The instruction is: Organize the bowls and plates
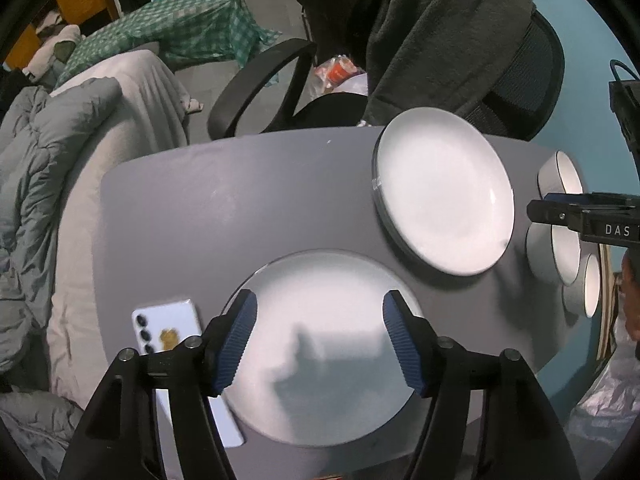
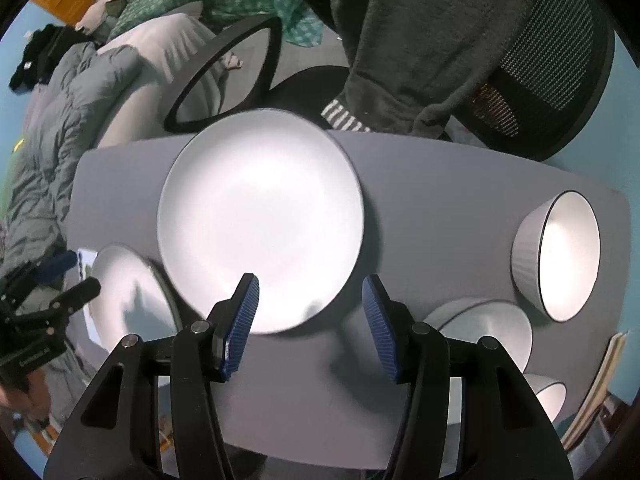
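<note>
I'm holding the left tool (image 1: 320,324) over the near white plate (image 1: 320,348), pointing steeply down; its blue pads (image 1: 240,340) are standing spread, nothing between them, no contact with the plate that I can see. The plate is lying flat on the grey counter (image 1: 200,208), tool shadow falling across it. A white phone (image 1: 168,328) is lying camera-side up just left of this plate, partly under the tool's frame.

I'm keeping the right tool (image 2: 310,320) aimed straight down, jaws spread apart too, gripping nothing. Below it is the near edge of the far plate stack (image 2: 260,220); the left wrist view is showing a second rim under the top plate, so at least two plates there. This stack is sitting toward the far side of the counter, near but apart from the single plate.

Three white dark-rimmed bowls are sitting on the counter's right end: a ribbed bowl (image 2: 560,256) farthest, a wider bowl (image 2: 484,332) just beside it and partly behind the right tool's finger, and a small bowl (image 2: 548,396) nearest, mostly hidden. Whether they are touching each other, I can't tell.

A black mesh office chair (image 2: 552,64) with a dark fleece garment (image 2: 420,40) draped over it is standing behind the counter. Grey bedding (image 1: 36,184) is lying off to the left.
</note>
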### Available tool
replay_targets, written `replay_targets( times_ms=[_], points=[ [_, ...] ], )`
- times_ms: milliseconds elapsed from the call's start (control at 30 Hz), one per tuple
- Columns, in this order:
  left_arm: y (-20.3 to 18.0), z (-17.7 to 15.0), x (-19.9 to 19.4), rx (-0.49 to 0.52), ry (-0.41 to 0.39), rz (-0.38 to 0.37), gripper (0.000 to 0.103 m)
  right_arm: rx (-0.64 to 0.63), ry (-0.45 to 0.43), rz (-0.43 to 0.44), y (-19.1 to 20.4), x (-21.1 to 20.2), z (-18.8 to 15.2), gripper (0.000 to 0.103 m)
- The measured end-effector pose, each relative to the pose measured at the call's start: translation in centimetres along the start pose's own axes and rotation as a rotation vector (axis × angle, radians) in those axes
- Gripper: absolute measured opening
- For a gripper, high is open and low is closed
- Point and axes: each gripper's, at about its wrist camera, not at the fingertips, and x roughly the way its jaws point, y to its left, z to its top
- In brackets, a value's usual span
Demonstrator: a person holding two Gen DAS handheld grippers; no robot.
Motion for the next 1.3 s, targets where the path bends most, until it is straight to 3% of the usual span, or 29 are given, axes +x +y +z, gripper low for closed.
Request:
replay_targets(
  times_ms=[233, 633, 767, 967, 1300],
  points=[
    [2.5, -2.5, -0.9, 0.003, 0.009, -0.010, 0.067, -0.075, 0.006, 0.003, 3.0, 0.0, -2.4, 0.054],
    [5.5, -5.6, 0.8, -0.040, 0.053, -0.039, 0.067, -0.118, 0.029, 0.094, 8.3, 1.5, -5.3, 0.054],
    [6.5, -5.8, 1.8, -0.088, 0.079, -0.068, 0.067, -0.121, 0.034, 0.124, 9.5, 2.6, -5.7, 0.054],
    [6.9, -5.2, 2.8, -0.077, 0.091, -0.059, 0.067, -0.130, 0.045, 0.157, 11.0, 4.4, -5.8, 0.054],
    [7.1, -5.0, 4.1, -0.123, 0.122, -0.122, 0.060, -0.154, 0.078, 0.153, 12.6, 7.6, -5.4, 0.054]
  ],
)
